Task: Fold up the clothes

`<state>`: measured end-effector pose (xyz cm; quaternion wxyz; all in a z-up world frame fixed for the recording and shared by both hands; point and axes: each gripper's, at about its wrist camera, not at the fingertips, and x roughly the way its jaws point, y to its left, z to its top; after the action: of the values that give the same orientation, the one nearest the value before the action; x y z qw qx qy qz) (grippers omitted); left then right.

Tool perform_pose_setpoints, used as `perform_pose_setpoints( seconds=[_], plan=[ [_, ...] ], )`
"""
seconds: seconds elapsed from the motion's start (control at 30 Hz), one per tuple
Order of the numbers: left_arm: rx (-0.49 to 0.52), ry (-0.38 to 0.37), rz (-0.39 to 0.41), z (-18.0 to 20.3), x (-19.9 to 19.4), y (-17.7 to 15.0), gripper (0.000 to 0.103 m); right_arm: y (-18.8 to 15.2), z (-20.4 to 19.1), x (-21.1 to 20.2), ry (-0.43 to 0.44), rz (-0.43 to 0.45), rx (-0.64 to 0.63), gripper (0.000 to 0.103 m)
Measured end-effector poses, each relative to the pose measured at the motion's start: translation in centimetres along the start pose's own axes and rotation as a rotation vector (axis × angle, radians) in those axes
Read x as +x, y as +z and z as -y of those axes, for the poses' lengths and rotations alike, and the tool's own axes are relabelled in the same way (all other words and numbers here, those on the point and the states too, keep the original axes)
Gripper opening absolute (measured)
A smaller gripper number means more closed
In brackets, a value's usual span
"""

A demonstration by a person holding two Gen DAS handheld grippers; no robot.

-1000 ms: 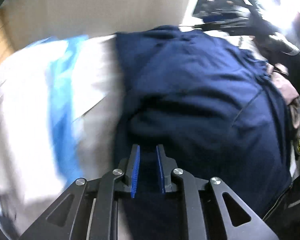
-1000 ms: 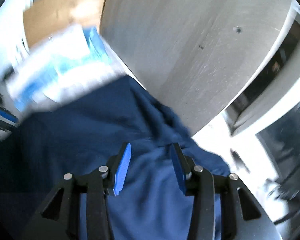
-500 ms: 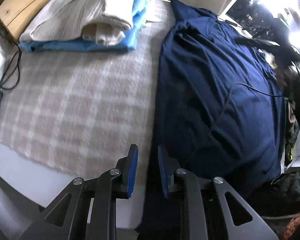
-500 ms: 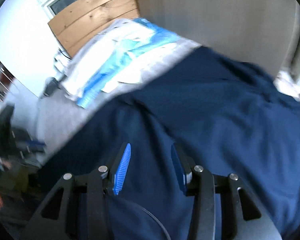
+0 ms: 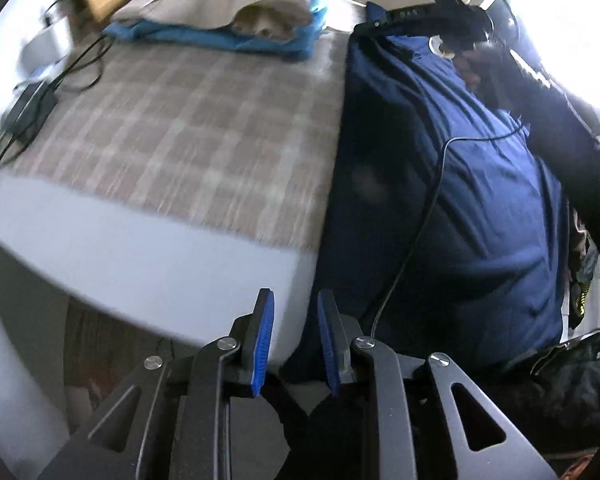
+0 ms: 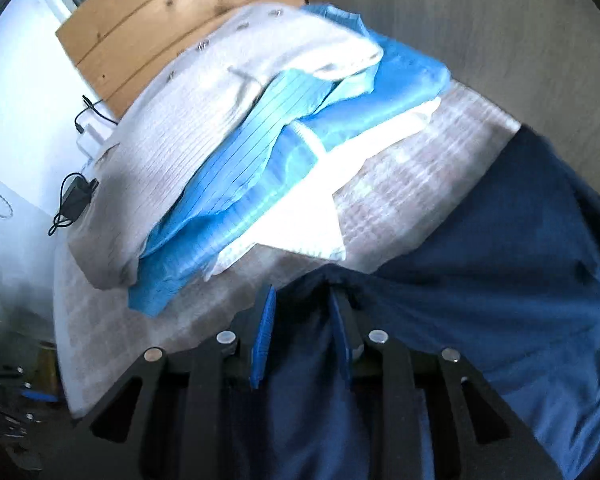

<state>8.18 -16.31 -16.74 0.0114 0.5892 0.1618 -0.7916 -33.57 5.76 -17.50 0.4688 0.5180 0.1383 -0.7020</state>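
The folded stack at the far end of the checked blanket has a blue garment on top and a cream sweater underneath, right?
Reversed. In the right wrist view the cream sweater lies on top and the blue garment is underneath, at the far end of the checked blanket.

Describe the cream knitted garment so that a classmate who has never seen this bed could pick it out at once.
Start at the plaid blanket covering the bed and go to its far end, near the wooden board. A folded stack sits there, and the cream knitted garment lies on top of it. It is ribbed and pale, unlike the bright blue garment underneath.
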Motion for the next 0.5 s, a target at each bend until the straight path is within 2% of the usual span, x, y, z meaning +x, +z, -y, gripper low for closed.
perform_pose_setpoints(
  seconds=[0.13,0.23,0.27,0.33,0.4,0.5],
  plan=[
    [0.005,-0.005,0.033,0.1,-1.3,-1.5,0.022,-0.5,-0.3,-3.1,0.053,-0.025,0.035,0.028],
    [0.005,-0.019,0.059,-0.4,-2.9,-3.1,0.022,-2.5,-1.3,-9.0,0.042,0.014,0.046,0.03],
    [0.006,-0.028,0.063,-0.6,-3.4,-3.8,0.022,-3.2,-1.7,-11.4,0.035,0.033,0.048,0.031],
    [0.027,-0.05,0.068,-1.1,-4.5,-5.1,0.025,-4.9,-2.5,-16.1,0.017,0.071,0.056,0.044],
    [0.055,-0.07,0.066,-1.1,-4.4,-5.7,0.032,-6.8,-3.4,-20.6,-0.046,0.122,0.063,0.05],
    [0.103,-0.08,0.05,0.0,-2.3,-5.8,0.032,-9.7,-5.1,-24.1,-0.203,0.138,0.052,0.051]
  ],
)
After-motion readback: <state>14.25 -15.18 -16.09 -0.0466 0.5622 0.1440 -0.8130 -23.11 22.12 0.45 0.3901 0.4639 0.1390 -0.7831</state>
